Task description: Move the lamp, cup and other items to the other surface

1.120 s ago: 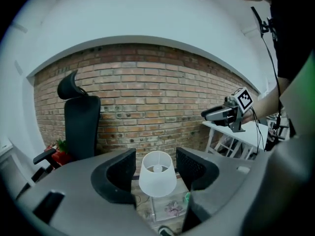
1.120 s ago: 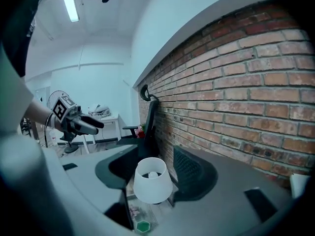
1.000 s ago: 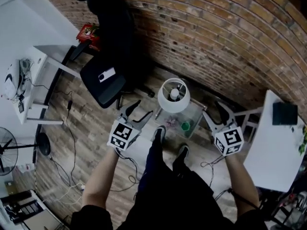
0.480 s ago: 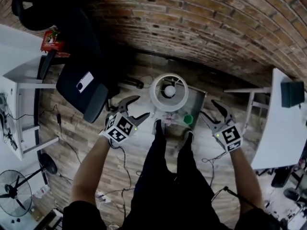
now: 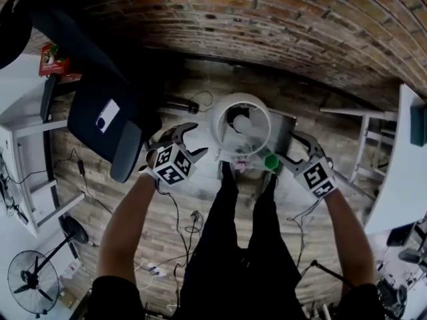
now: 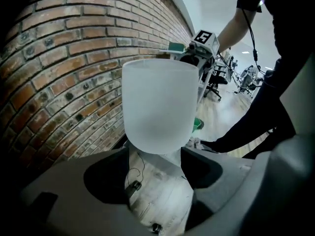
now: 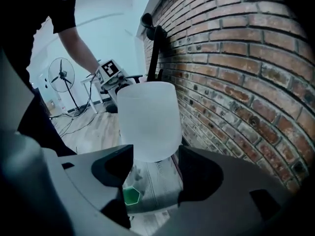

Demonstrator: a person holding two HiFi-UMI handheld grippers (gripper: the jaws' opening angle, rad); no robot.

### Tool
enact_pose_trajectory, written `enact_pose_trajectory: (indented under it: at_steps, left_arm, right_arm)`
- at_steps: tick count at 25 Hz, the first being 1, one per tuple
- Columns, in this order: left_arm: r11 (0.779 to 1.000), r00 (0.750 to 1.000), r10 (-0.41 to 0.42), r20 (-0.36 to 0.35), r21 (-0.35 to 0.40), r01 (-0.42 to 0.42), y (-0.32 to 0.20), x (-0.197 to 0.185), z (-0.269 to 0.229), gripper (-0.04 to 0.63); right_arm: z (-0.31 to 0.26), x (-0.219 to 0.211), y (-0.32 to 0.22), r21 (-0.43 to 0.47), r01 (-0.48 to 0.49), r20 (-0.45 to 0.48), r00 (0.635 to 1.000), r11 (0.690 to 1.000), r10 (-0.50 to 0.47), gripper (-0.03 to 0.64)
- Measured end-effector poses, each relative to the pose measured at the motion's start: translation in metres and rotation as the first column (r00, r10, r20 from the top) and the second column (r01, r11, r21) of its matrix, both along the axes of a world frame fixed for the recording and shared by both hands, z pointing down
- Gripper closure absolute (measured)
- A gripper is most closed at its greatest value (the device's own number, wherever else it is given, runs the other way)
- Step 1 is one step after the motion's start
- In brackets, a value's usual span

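Note:
A lamp with a white cylindrical shade [image 5: 241, 124] stands on a small glass table [image 5: 285, 127] by the brick wall. A green cup [image 5: 270, 161] and a small pale item [image 5: 240, 166] sit on the table's near side. My left gripper [image 5: 199, 140] hangs just left of the shade, its jaws opening with nothing between them. My right gripper [image 5: 287, 145] is at the table's right by the cup, jaws also opening and empty. In the left gripper view the shade [image 6: 158, 102] fills the gap beyond the gripper [image 6: 155, 166]. The right gripper view shows the shade [image 7: 146, 119] and cup [image 7: 131, 195] beyond the gripper [image 7: 152, 161].
A black office chair [image 5: 100, 122] with a white phone [image 5: 107, 115] on its seat stands to the left. White desks sit at the left [image 5: 20, 145] and right [image 5: 407, 179]. Cables trail over the wooden floor [image 5: 180, 212]. A fan [image 5: 33, 289] stands at lower left.
Both grippers have moved in toward the lamp, one on each side, and their jaws have spread wider. The head view has tilted so the lamp sits nearer the centre.

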State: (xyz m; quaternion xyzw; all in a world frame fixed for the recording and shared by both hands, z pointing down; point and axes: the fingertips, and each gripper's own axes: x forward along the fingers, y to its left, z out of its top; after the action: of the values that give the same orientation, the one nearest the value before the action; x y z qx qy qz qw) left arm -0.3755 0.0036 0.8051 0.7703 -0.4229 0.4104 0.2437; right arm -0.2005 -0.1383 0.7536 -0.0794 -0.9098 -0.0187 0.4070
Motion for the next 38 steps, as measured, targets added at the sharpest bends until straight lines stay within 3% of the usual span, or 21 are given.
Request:
enact_pose_trajectory:
  at_steps: [7,12,20,24,31,38]
  left_arm:
    - [0.990,0.992,0.126,0.011,-0.072,-0.125,-0.011,-0.007,0.055,0.268]
    - [0.959,0.964,0.260,0.056,-0.136,-0.250,-0.013,-0.003,0.096,0.267]
    - [0.963,0.970,0.241,0.040,-0.132,-0.233,-0.035,-0.001,0.124,0.267]
    - [0.956,0.959,0.282,0.035,-0.100,-0.277,-0.041,0.009,0.123,0.267]
    - [0.963,0.961,0.269,0.065,-0.050,-0.266,-0.044,0.004,0.104,0.268]
    - [0.957,0.956,0.289,0.042,-0.012,-0.289,-0.046,0.011,0.038,0.268]
  right_arm:
    - [0.076,-0.002,0.000,-0.006,0.097,-0.095,0.991,0.995,-0.097,0.302]
    - [0.115,-0.004,0.001,-0.011,0.122,-0.165,0.979,0.992,-0.122,0.288]
    - [0.160,-0.007,0.008,-0.010,0.197,-0.220,0.956,0.980,-0.195,0.277]
    - [0.160,-0.020,0.014,-0.006,0.200,-0.178,0.964,0.980,-0.198,0.254]
    - [0.145,-0.027,0.015,0.001,0.141,-0.116,0.983,0.990,-0.140,0.256]
    - [0.079,-0.019,0.017,0.013,0.122,-0.100,0.988,0.992,-0.120,0.256]
